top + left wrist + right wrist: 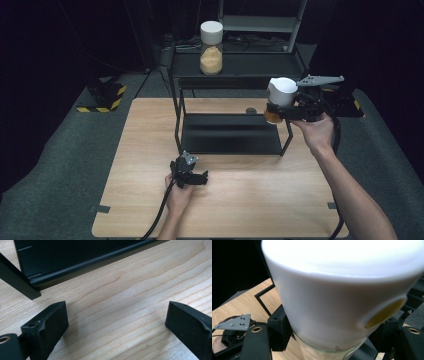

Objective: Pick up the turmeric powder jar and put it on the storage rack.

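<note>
The right tool (pixel 280 111) is clamping a white-lidded jar (pixel 280 97) aloft beside the rack (pixel 230 62), probably half the job, while the left tool (pixel 192 176), jaws apart, is idling on the surface (pixel 250 200).

Jar (pixel 211 47) on rack (pixel 235 64); rack on table (pixel 250 200)

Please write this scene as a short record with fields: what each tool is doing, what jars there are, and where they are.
Surface: wooden table with a black metal shelf rack on it
Left tool: open, holding nothing, low over the table in front of the rack
Right tool: shut on the white-lidded jar, held in the air at the rack's right end
Held jar contents: orange-yellow, kind unclear
Second jar: white lid, yellow grains, upright on the rack's top shelf
</note>
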Tool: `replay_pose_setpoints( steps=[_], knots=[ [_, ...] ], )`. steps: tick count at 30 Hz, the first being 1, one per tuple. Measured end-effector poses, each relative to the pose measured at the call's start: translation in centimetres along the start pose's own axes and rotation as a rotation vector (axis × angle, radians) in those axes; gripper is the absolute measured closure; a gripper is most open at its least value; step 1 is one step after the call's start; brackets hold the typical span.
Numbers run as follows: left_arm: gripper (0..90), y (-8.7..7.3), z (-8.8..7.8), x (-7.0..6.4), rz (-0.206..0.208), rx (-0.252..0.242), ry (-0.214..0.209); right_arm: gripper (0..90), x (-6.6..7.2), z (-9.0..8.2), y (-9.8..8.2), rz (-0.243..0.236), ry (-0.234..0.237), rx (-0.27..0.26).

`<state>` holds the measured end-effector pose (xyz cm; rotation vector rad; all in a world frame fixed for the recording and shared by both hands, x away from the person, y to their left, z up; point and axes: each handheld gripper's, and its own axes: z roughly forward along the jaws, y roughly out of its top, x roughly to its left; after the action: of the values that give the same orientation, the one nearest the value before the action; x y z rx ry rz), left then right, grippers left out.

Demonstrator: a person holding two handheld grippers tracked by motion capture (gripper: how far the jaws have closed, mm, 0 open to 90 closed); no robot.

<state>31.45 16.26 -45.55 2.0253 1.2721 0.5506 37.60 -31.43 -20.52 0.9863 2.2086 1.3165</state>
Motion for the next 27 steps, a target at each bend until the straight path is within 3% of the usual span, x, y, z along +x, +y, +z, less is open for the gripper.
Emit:
replay_pose_setpoints(
  steps=[16,27],
  knots=[
    [4.4,0.0,0.0,0.0,0.001,0.000,0.001,30.4,-0.4,-0.9,4.8,0.021,0.023,0.008],
    [4.4,0.0,0.0,0.0,0.001,0.002,0.001,30.4,-0.6,-1.2,7.8,0.043,0.004,0.000]
  ],
)
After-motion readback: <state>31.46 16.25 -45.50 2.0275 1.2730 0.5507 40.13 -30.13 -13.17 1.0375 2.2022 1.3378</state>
